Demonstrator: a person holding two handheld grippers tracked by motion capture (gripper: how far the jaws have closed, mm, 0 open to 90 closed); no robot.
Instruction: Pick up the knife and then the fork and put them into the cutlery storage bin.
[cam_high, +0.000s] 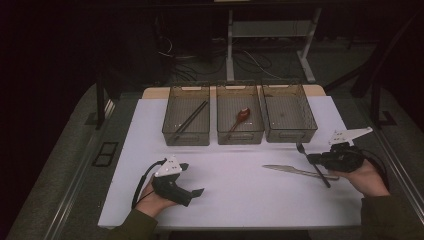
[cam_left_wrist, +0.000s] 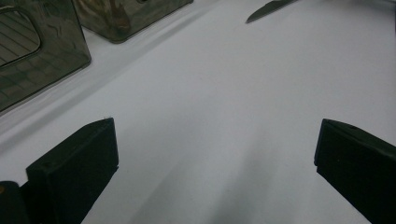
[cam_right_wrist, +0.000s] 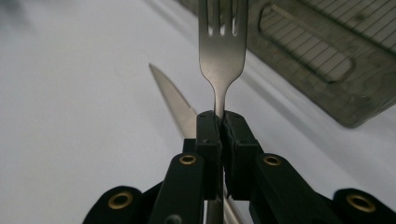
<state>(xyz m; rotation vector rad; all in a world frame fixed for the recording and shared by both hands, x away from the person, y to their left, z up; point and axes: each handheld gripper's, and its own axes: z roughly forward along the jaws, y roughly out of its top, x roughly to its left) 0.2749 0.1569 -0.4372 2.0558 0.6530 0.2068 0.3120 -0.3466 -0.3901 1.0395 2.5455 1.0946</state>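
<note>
fork (cam_right_wrist: 222, 56): tine tips cut off by top edge, handle hidden behind the clamping jaws | knife (cam_right_wrist: 175, 100): handle hidden beneath right gripper (cam_right_wrist: 219, 122) | knife (cam_left_wrist: 268, 9): handle cut off ahead of left gripper | right bin (cam_high: 289, 112): small dark contents too faint to tell

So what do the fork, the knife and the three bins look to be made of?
Fork: likely stainless steel, brushed silver with soft reflections. Knife: also bare metal, its blade catching a pale sheen. Bins: probably tinted translucent plastic, smoky brown; the ribbed bottoms show through the walls.
</note>
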